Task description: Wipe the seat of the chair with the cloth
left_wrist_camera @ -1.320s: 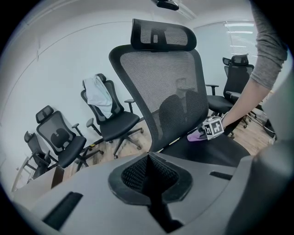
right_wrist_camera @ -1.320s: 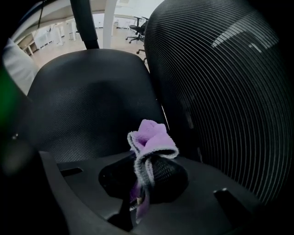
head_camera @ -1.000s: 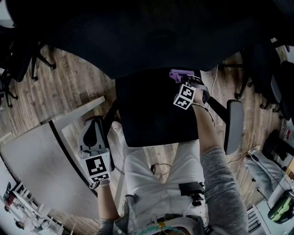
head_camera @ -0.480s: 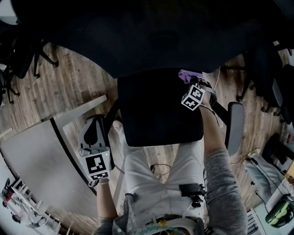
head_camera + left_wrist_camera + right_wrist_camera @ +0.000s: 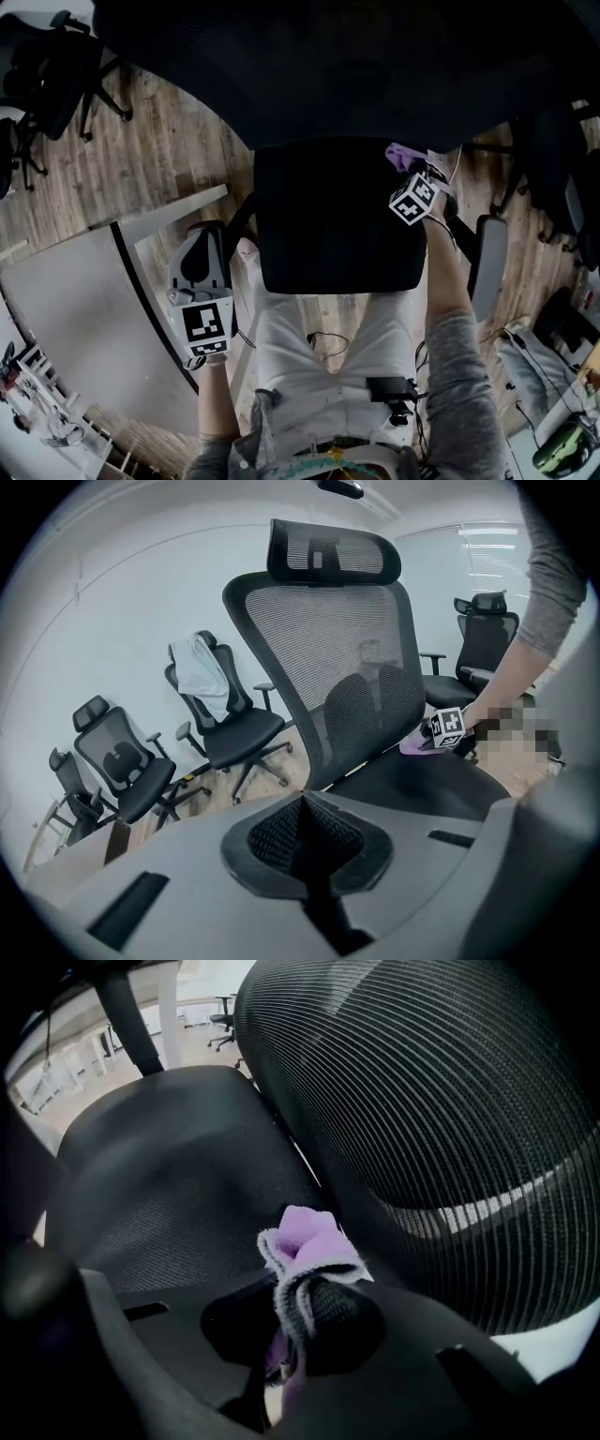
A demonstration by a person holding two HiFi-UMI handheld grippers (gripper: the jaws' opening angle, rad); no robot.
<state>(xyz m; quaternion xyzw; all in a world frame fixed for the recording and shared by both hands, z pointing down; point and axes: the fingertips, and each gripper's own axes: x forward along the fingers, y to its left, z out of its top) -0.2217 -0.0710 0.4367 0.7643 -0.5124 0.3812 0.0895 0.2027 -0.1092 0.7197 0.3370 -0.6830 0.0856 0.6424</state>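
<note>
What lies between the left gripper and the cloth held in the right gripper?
The chair's black seat: in the head view it spans the stretch from the left gripper to the purple cloth.

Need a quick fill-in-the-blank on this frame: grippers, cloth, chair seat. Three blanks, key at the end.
1. The right hand-held gripper is shut on a ____ cloth.
2. The cloth lies at the rear of the seat, close to the backrest, on the person's ____ side.
3. The left hand-held gripper, held off beside the chair, has its jaws ____ with nothing between them.

Missing words: purple; right; shut
</note>
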